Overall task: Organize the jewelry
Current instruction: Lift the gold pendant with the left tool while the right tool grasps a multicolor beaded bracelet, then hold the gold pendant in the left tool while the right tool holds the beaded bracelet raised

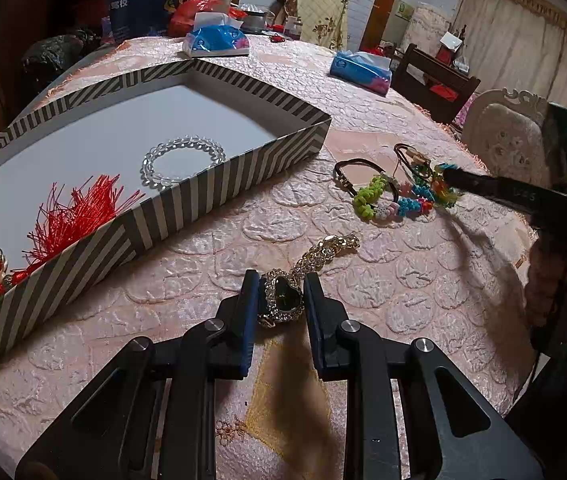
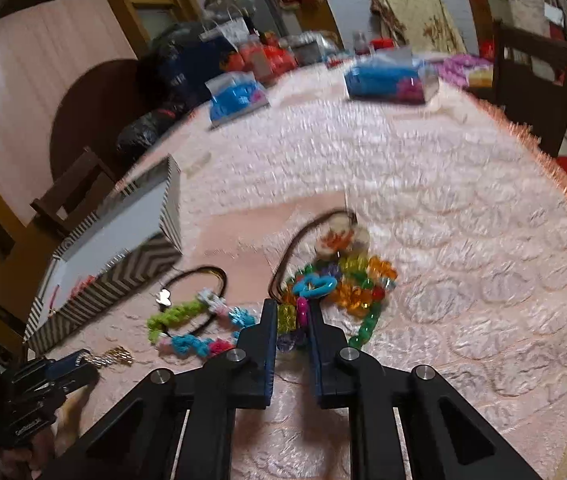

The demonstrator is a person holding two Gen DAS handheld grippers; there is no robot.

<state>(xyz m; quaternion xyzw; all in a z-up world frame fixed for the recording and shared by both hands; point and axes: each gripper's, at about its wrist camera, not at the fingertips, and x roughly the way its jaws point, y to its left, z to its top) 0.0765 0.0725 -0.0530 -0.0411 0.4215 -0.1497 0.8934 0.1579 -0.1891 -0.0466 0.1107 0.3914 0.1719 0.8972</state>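
Both grippers close on jewelry lying on the pink tabletop [image 1: 363, 280].
The left gripper [image 1: 279, 292] grips the gold heart-faced watch [image 1: 283, 298] and the right gripper [image 2: 291, 320] grips the colourful plastic bead chain [image 2: 347, 284]; the dangling chain may snag the neighbouring knitted bracelet [image 2: 187, 328].

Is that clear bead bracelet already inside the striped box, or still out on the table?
Inside. The clear bead bracelet lies flat on the white floor of the striped box, behind its near wall, next to a red tassel.

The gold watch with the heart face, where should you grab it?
Grip the gold watch across its heart-shaped case, coming in low along the tablecloth from the near end. The case is its widest, stiffest part; the chain band trails away limp. The left hand-held gripper already has its fingers on both sides of it.
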